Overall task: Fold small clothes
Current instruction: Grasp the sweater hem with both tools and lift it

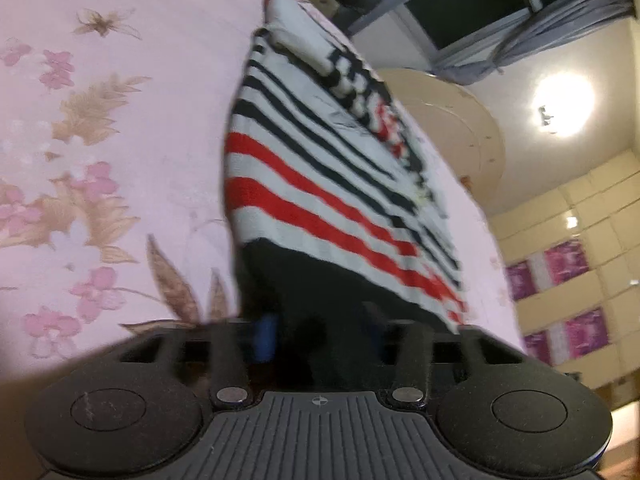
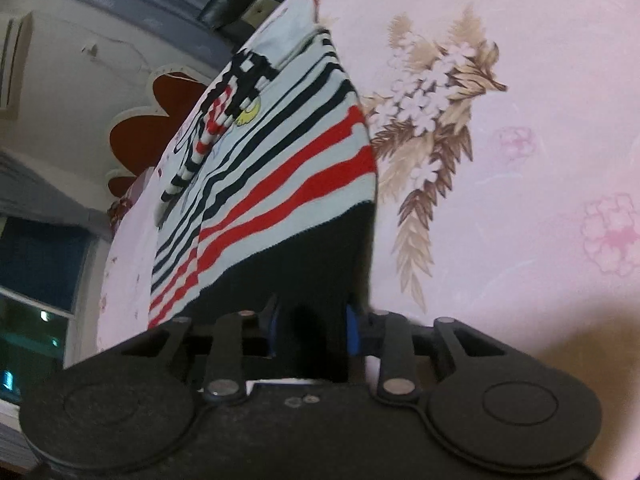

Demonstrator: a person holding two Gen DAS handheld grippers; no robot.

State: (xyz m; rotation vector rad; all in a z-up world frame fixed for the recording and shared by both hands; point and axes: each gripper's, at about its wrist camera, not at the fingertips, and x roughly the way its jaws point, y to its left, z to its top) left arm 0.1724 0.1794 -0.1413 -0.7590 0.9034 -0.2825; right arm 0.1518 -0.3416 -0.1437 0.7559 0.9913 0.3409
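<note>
Both grippers are pinching the black hem of a small striped sweater (image 1: 320, 184).

Left gripper (image 1: 320, 332) and right gripper (image 2: 310, 328) are each closing their blue-padded fingers (image 1: 265, 336) on that dark band at opposite corners. From there the sweater is stretching away, white with black and red stripes, lying across the pink floral bedsheet (image 1: 120, 160), its sleeve folded over the chest.

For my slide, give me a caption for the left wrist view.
Left gripper clamps the black hem of a striped sweater spread over a floral pink sheet.
</note>
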